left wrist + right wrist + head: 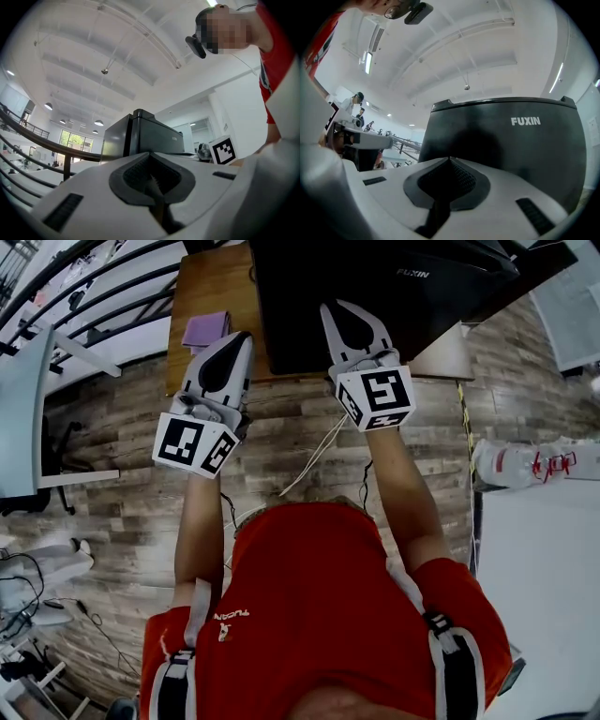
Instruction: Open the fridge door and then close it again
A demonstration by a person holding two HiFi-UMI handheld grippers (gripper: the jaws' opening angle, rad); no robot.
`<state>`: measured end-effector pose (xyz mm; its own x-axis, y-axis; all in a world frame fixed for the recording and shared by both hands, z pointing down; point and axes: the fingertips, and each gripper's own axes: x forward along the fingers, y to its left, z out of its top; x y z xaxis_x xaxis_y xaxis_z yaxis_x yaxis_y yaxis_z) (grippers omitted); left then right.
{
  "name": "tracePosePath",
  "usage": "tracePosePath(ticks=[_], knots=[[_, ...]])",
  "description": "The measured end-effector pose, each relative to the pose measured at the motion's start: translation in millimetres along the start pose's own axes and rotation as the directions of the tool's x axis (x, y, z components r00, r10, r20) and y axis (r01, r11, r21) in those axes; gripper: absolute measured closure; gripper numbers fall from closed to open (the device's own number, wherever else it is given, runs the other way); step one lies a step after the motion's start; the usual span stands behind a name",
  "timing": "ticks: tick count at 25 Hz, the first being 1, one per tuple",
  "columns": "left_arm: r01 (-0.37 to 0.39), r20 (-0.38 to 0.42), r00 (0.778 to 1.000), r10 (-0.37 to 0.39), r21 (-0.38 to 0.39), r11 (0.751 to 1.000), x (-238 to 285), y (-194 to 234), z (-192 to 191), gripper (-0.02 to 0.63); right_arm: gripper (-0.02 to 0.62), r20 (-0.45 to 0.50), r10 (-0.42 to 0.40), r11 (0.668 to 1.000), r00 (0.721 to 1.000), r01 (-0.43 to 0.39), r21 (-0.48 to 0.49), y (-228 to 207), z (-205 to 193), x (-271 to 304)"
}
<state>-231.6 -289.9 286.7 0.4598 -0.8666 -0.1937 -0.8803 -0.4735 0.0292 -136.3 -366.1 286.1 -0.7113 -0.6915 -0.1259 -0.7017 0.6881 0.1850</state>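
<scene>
While left hand-held gripper (150,155) and right hand-held gripper (450,160) are pressed together | fridge (520,145): FUXIN

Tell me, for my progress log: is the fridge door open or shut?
Shut, it seems: in the left gripper view the fridge door sits flush against the fridge body, with no gap showing.

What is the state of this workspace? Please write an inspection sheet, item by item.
Surface: wooden table, carrying the fridge.
Job's things: black fridge, door looks shut.
Clutter: purple pad on the table, left of the fridge.
Grippers: left gripper shut, empty; right gripper shut, empty, facing the fridge front.
Cables: white cable lying on the floor.
Surroundings: plank floor; railing at the left.
</scene>
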Motion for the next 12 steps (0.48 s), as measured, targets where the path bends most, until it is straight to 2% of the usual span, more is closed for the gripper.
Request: tracePosePath(ticks=[12], knots=[[-0.009, 0.002, 1.0, 0.009, 0.003, 1.0, 4.3, -3.3, 1.7, 0.597, 0.568, -0.008, 0.023, 0.999, 1.0, -0.022, 0.024, 0.2, -3.3, -2.6]])
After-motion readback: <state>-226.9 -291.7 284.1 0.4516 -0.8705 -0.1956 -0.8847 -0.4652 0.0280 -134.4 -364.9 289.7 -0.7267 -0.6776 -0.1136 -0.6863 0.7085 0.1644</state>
